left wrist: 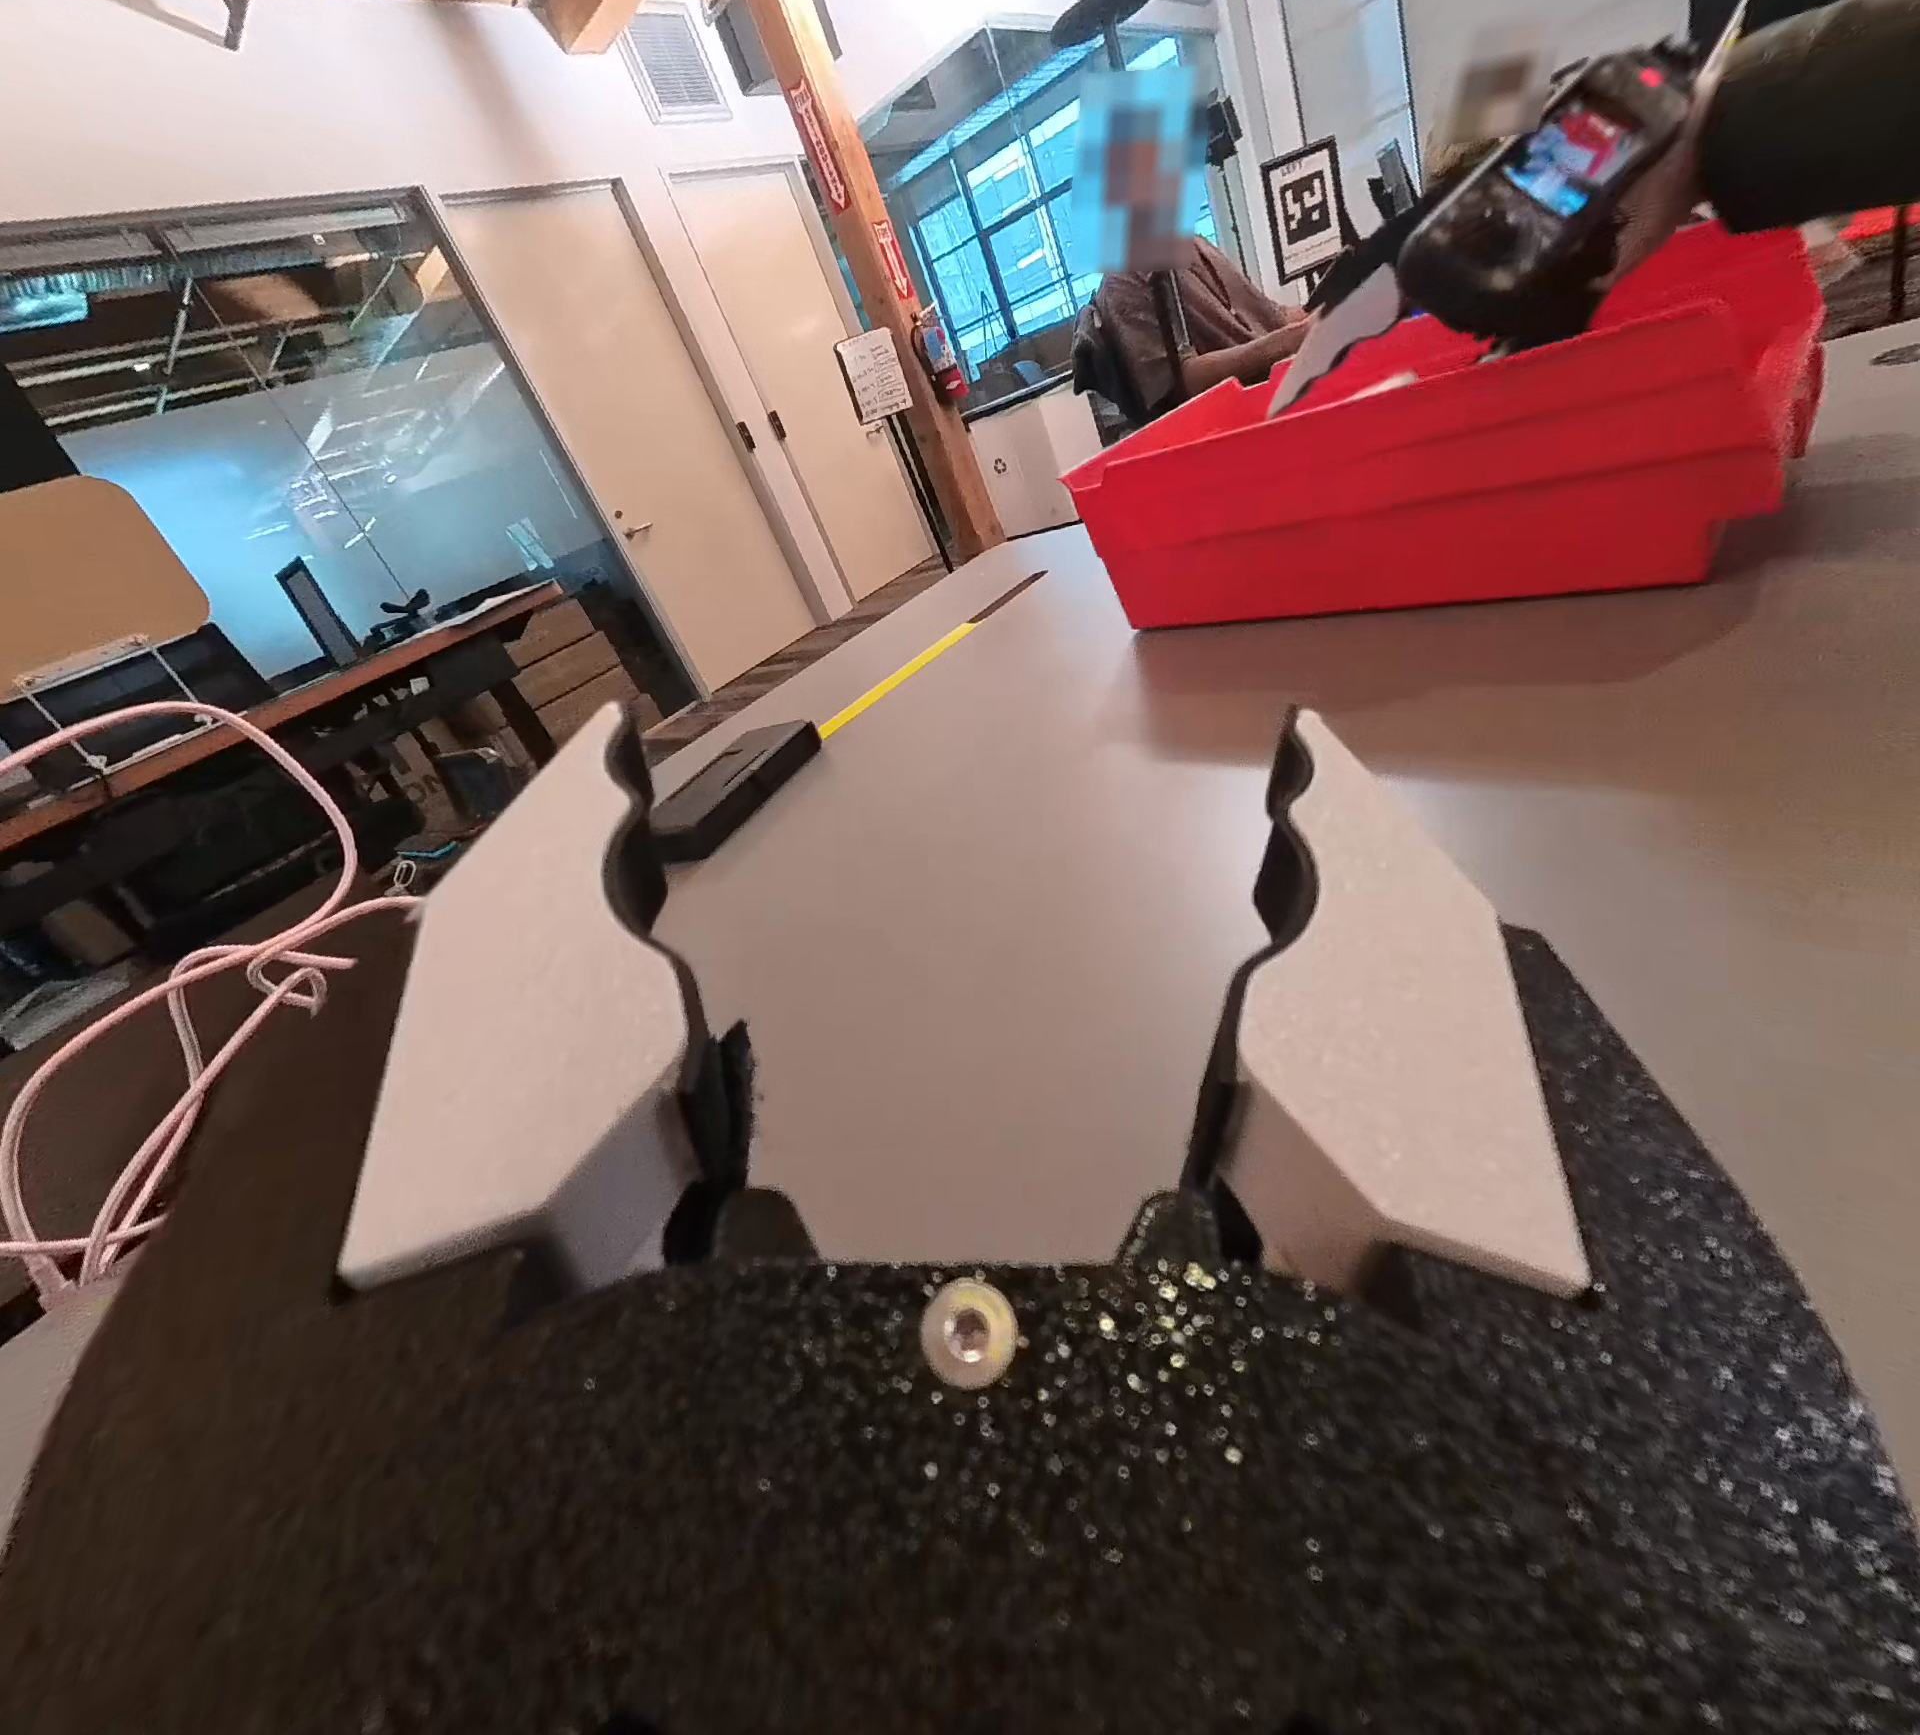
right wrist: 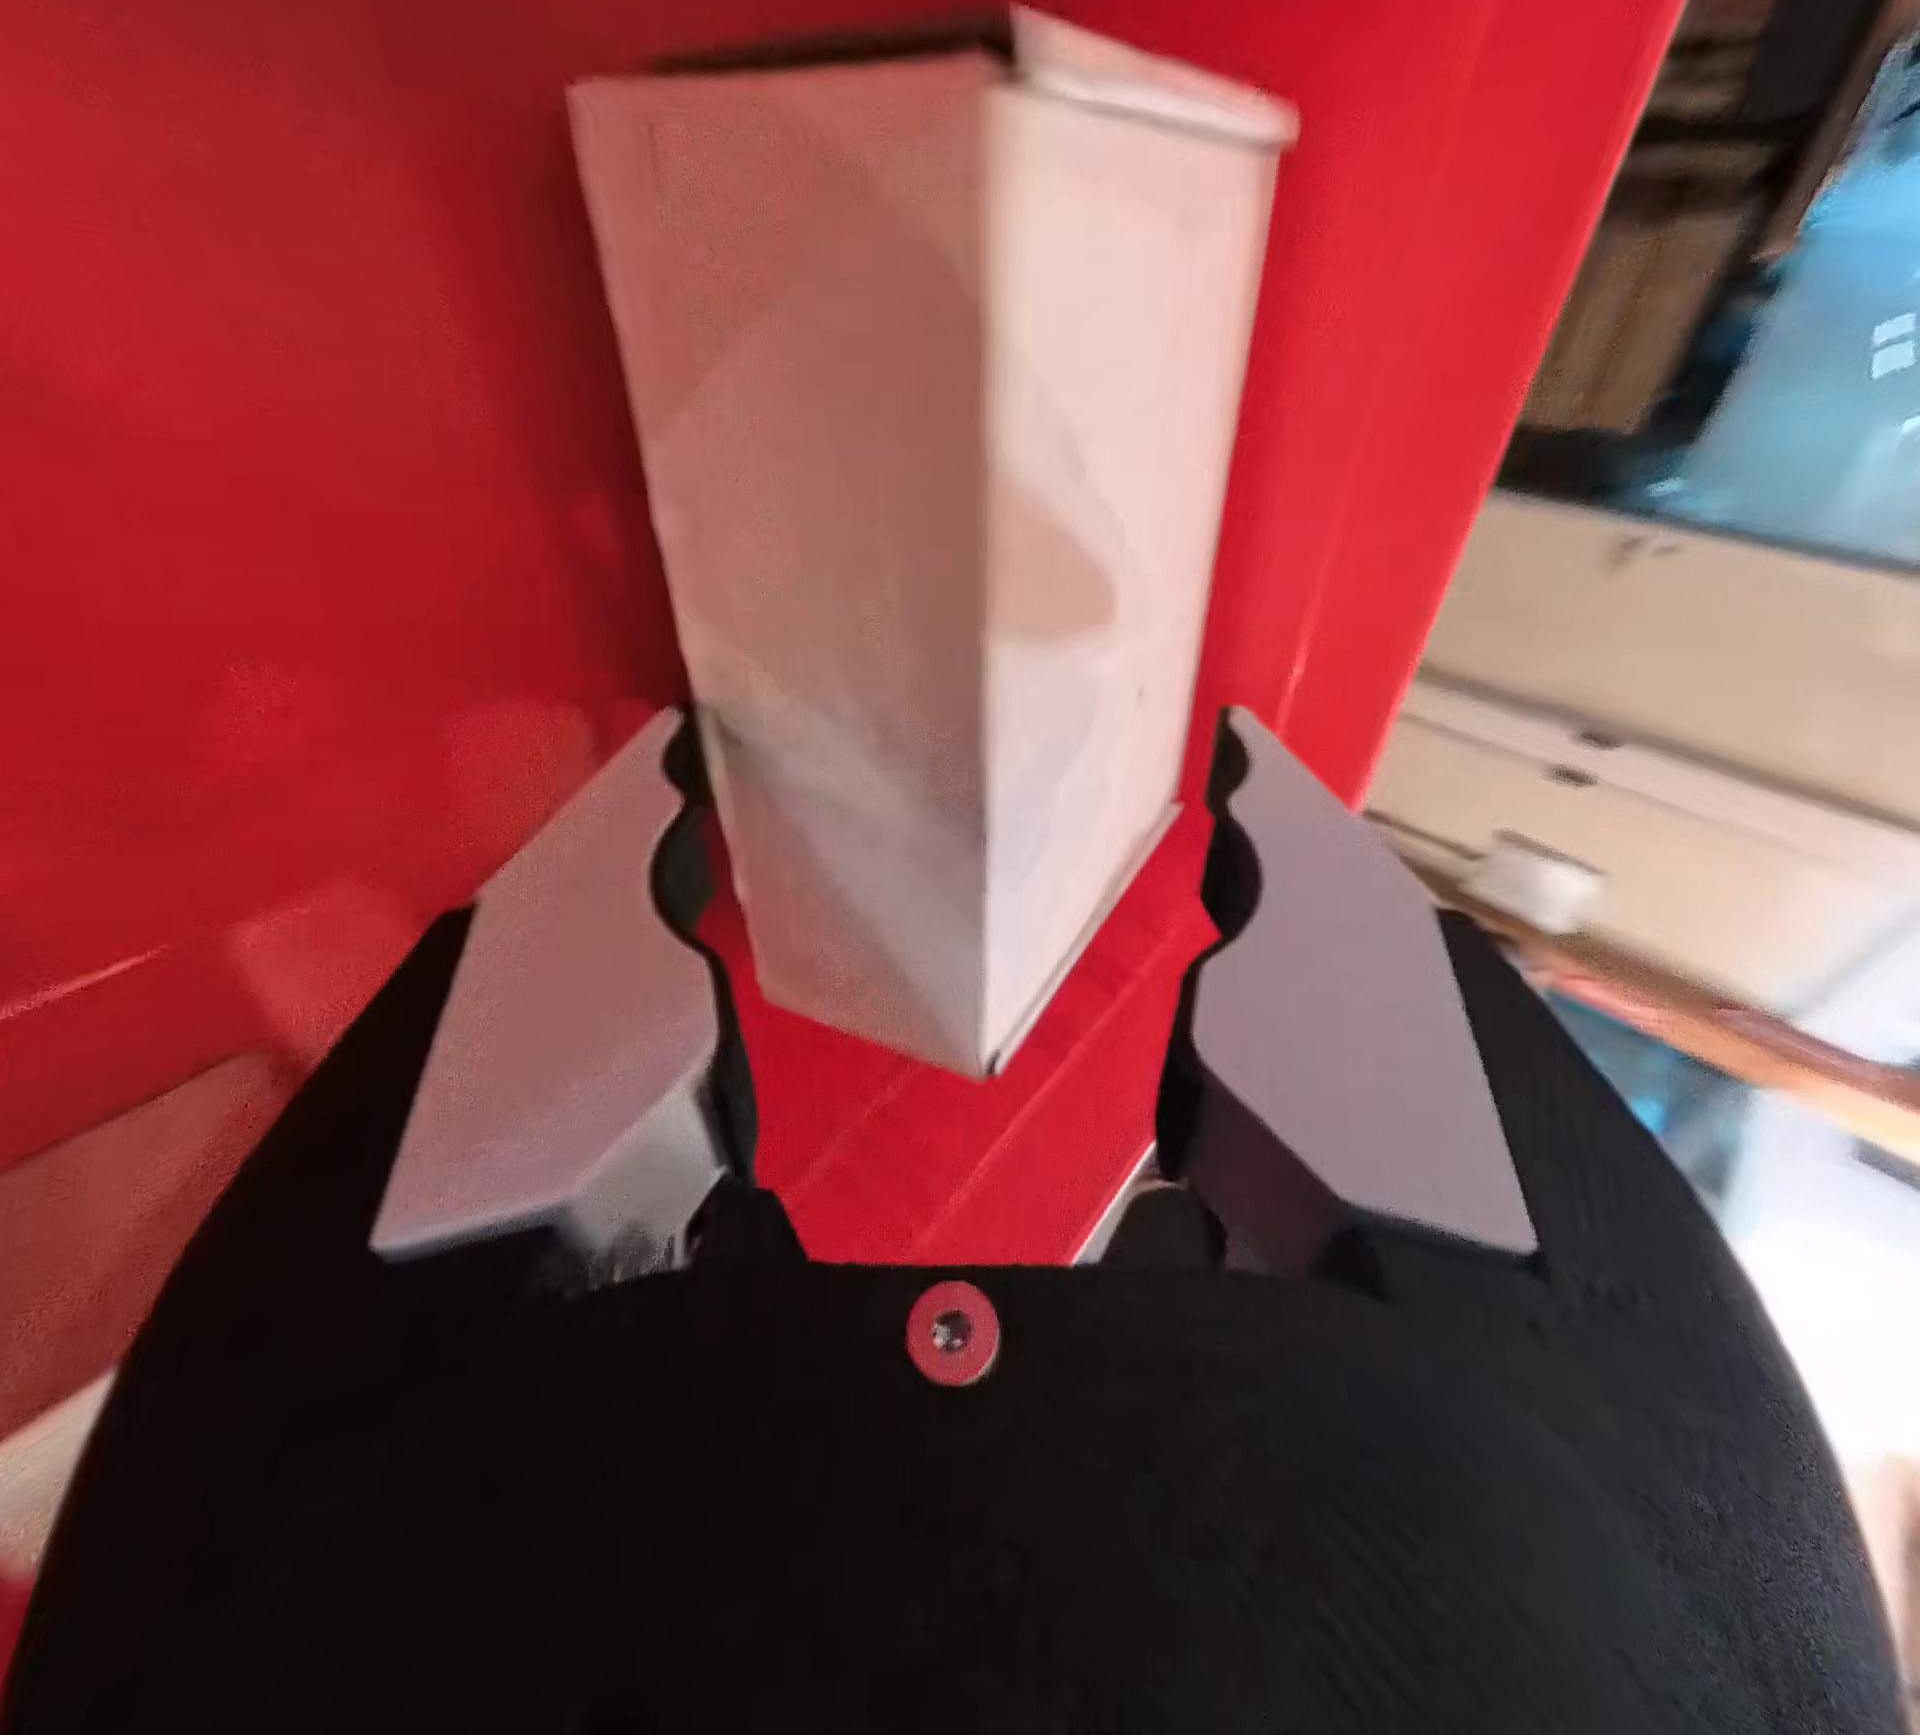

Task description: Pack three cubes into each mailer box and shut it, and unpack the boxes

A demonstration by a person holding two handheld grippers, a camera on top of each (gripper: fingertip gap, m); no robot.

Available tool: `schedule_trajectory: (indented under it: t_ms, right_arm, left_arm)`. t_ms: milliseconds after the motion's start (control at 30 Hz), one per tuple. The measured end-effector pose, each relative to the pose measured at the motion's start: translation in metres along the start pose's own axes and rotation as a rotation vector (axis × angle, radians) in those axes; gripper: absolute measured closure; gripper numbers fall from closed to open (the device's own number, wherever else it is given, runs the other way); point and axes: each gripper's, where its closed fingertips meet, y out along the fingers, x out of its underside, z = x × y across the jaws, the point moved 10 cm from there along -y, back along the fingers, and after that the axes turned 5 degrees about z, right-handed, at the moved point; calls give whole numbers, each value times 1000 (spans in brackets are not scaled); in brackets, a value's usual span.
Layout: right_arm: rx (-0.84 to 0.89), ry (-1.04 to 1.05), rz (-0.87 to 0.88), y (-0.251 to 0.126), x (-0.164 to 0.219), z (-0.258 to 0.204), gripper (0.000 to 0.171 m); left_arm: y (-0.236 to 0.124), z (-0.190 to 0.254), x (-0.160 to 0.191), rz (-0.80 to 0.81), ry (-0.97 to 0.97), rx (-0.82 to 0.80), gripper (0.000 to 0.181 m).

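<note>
In the right wrist view a shut white mailer box lies in the red bin, one corner edge pointing at the camera. My right gripper is open, its fingers on either side of the box's near end. The left finger is at the box's face and a narrow gap shows on the right. The view is blurred. My left gripper is open and empty, low over the grey table. The left wrist view shows the right gripper reaching down into the red bin. No cubes are in view.
A flat black device lies on the table just past my left finger, beside a yellow tape line. A pink cord hangs off the table's left edge. A person sits beyond the bin.
</note>
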Motion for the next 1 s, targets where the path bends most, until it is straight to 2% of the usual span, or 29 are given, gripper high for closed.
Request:
schedule_trajectory:
  t_ms: [100, 133, 167, 200, 233, 333, 433, 533, 600, 667, 767, 867, 933, 1000]
  right_arm:
    - [-67, 125, -41, -21, 4, 10, 75]
    - [-90, 163, -48, -28, 4, 13, 83]
    - [-118, 202, -45, -34, 3, 15, 97]
    - [-179, 239, -17, -40, 1, 15, 124]
    - [-249, 280, 24, -44, -4, 13, 159]
    - [-429, 305, -6, -36, -14, 2, 169]
    - [-337, 193, -105, -15, -11, -3, 171]
    - [-260, 200, -112, -5, -11, -5, 171]
    - [-246, 306, -146, -12, -12, -4, 171]
    - [-209, 458, -121, -36, -19, 5, 171]
    - [11, 613, 80, -92, -53, 24, 171]
    - [123, 722, 511, -135, -119, 30, 167]
    - [193, 819, 833, -142, -166, 29, 157]
    - [268, 906, 1066, -128, -207, 23, 144]
  left_arm:
    - [1, -2, 1, -6, -30, -1, 64]
    - [1, -2, 2, -12, -36, 2, 64]
    - [2, -2, 2, -16, -38, 2, 64]
    - [2, -2, 3, -20, -35, 2, 64]
    - [2, -2, 3, -23, -30, 4, 64]
    - [2, 0, 2, -23, -15, 8, 66]
    - [2, 0, 2, -23, -18, 14, 66]
    - [1, -1, 1, -23, -23, 13, 66]
    - [0, -2, 1, -21, -26, 8, 67]
    - [1, -2, 2, -21, -30, 6, 67]
    - [2, -1, 2, -26, -32, 6, 67]
    - [2, 0, 2, -27, -26, 5, 69]
    - [1, 1, 1, -24, -22, -2, 70]
    - [-1, 0, 0, -21, -20, -17, 71]
